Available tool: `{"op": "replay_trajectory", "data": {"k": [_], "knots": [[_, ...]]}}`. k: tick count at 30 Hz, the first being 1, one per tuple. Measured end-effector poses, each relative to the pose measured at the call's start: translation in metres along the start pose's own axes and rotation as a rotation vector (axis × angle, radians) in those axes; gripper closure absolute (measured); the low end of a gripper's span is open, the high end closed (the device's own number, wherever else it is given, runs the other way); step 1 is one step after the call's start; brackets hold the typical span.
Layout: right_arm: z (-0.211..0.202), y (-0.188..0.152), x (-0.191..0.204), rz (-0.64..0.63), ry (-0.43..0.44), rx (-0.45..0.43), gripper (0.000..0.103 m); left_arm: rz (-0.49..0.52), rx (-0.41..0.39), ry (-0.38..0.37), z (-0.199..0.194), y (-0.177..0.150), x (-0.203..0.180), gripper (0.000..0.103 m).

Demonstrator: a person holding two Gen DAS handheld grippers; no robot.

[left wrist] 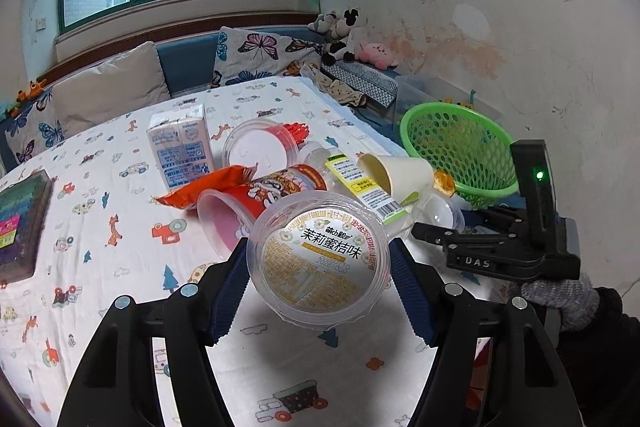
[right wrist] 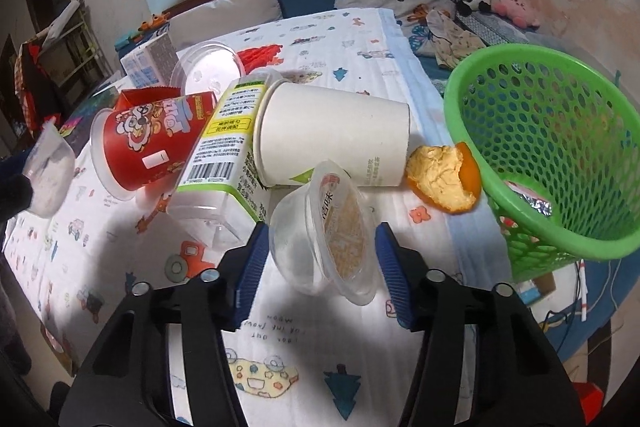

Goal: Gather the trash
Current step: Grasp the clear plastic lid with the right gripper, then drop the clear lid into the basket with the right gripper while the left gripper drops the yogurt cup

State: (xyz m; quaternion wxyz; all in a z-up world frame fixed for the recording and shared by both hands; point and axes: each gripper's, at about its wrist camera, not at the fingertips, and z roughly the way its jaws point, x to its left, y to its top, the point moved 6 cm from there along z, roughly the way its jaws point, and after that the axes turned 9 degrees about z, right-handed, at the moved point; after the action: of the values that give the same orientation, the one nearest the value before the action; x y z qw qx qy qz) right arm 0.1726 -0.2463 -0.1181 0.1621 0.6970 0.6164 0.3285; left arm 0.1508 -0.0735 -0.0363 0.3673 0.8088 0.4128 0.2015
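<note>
My left gripper (left wrist: 318, 263) is shut on a clear jelly cup (left wrist: 320, 259) with a yellow printed lid, held above the patterned table. My right gripper (right wrist: 320, 259) has its blue pads on both sides of a second clear jelly cup (right wrist: 320, 239) lying on its side; it looks shut on it. The right gripper also shows in the left wrist view (left wrist: 416, 229). The green mesh basket (right wrist: 552, 147) stands tilted at the table's right edge, with a foil wrapper (right wrist: 532, 203) inside. The left-held cup shows at the far left in the right wrist view (right wrist: 48, 171).
Trash lies in a pile: white paper cup (right wrist: 332, 131), orange peel (right wrist: 444, 179), green-labelled clear bottle (right wrist: 224, 147), red snack cup (right wrist: 148, 143), red wrapper (left wrist: 204, 187), milk carton (left wrist: 180, 143), clear round tub (left wrist: 260, 147). A colourful box (left wrist: 20, 223) sits left. A bench with pillows lies beyond.
</note>
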Motion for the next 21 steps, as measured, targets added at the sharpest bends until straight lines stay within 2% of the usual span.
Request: {"op": "replay_trajectory", "data": {"k": [7,21], "knots": [[-0.010,0.000,-0.002,0.038,0.046,-0.006,0.068,0.015,-0.008,-0.008,0.003,0.009,-0.007,0.037],[-0.045,0.009,-0.021,0.096,0.076,-0.047,0.072,0.061,-0.019,-0.041,0.021,0.034,-0.028,0.037]]}}
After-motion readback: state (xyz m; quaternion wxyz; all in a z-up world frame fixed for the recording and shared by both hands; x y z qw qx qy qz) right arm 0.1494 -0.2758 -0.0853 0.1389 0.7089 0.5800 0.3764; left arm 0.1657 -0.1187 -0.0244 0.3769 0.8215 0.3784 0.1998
